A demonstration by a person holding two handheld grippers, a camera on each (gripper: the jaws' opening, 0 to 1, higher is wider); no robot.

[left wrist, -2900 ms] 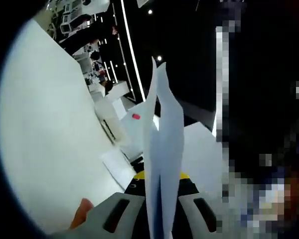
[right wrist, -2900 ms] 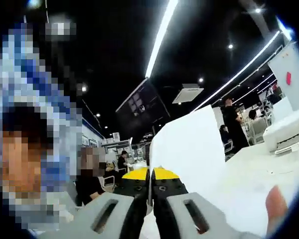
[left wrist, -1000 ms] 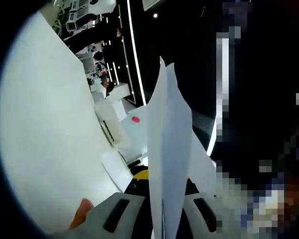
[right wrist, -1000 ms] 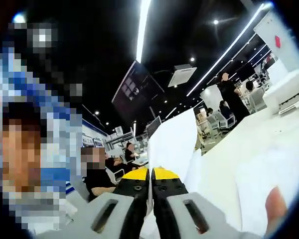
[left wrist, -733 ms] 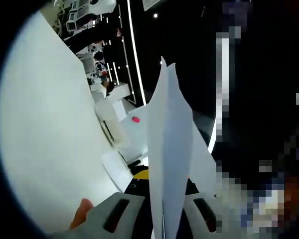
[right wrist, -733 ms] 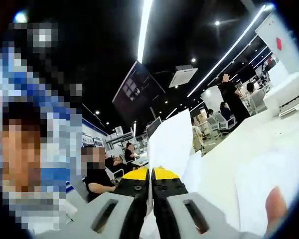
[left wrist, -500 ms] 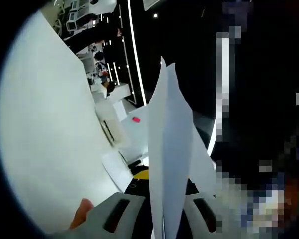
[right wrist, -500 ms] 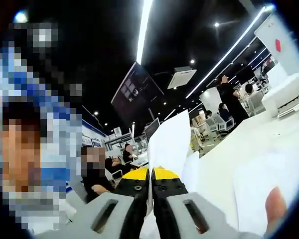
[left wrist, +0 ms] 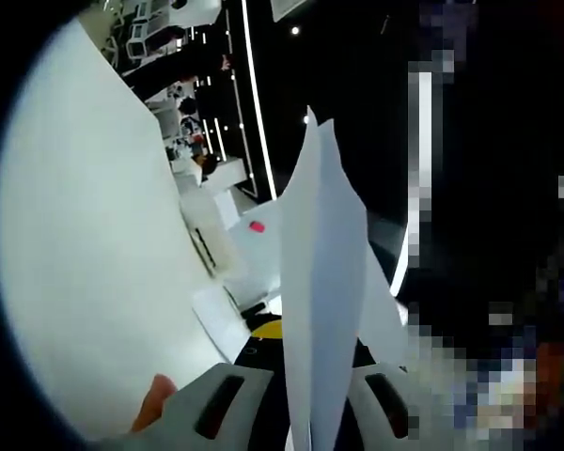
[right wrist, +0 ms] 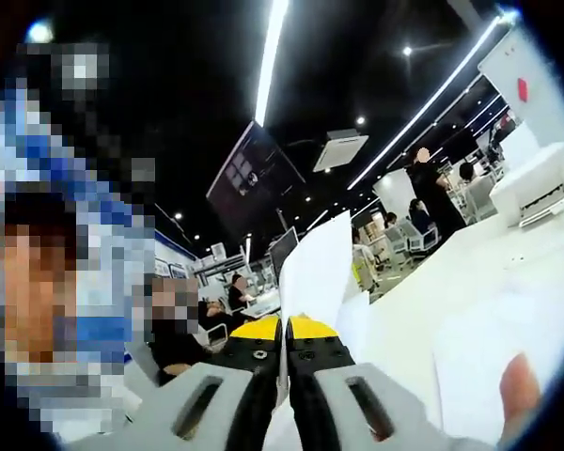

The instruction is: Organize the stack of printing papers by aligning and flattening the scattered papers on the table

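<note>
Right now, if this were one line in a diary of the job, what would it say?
left gripper: shut on papers | right gripper: shut on papers | papers: held edge-up off table | alignment: not yet done

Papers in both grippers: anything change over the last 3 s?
No grasp change. The left gripper stays shut on the papers, which stand edge-on between its jaws; the right gripper stays shut on them too. The right gripper view has tilted, so the white table sits lower and the sheet looks narrower. Nothing was let go.
</note>
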